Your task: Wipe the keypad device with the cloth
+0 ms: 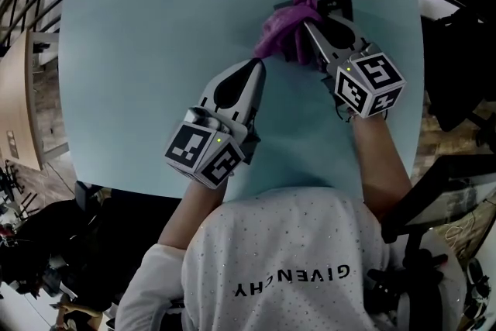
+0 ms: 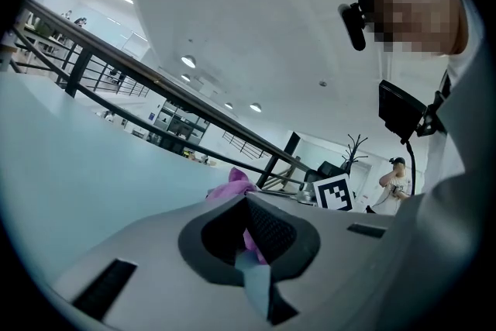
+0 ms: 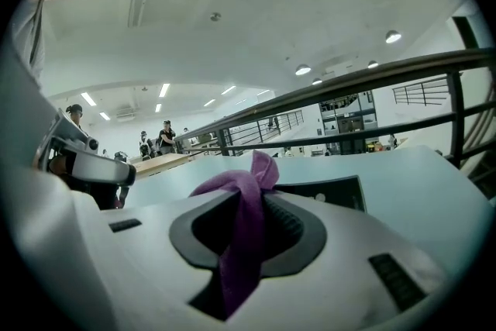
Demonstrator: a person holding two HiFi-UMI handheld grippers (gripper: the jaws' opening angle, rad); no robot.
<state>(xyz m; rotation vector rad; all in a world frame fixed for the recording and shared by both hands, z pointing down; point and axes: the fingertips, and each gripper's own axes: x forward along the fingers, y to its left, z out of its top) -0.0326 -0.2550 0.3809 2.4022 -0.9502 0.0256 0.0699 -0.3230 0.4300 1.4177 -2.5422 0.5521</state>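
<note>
The pale blue table [image 1: 139, 50] fills most of the head view, from the top edge down to the lower middle. Below it, at the bottom centre, is the person's white shirt [image 1: 287, 260], with a bare forearm reaching up on each side.

The left tongs [image 1: 258, 62] lie at the middle of the frame and point up and to the right, their marker cube [image 1: 203, 151] nearest the body. The right tongs [image 1: 308, 25] come in from the right and point up and to the left, with their marker cube [image 1: 370, 83] at centre right.

The keypad device [image 1: 337, 2], a dark flat slab, lies on the table at upper centre right, just beyond the tip of the right tongs and partly under the cloth.

The purple cloth [image 1: 283, 23] is bunched at the device's left edge and trails down and left to the tip of the left tongs. In the right gripper view the right tongs are clenched on a fold of cloth that runs down through the gap. In the left gripper view the left tongs are closed too, with a strip of the cloth pinched between the pads.
</note>
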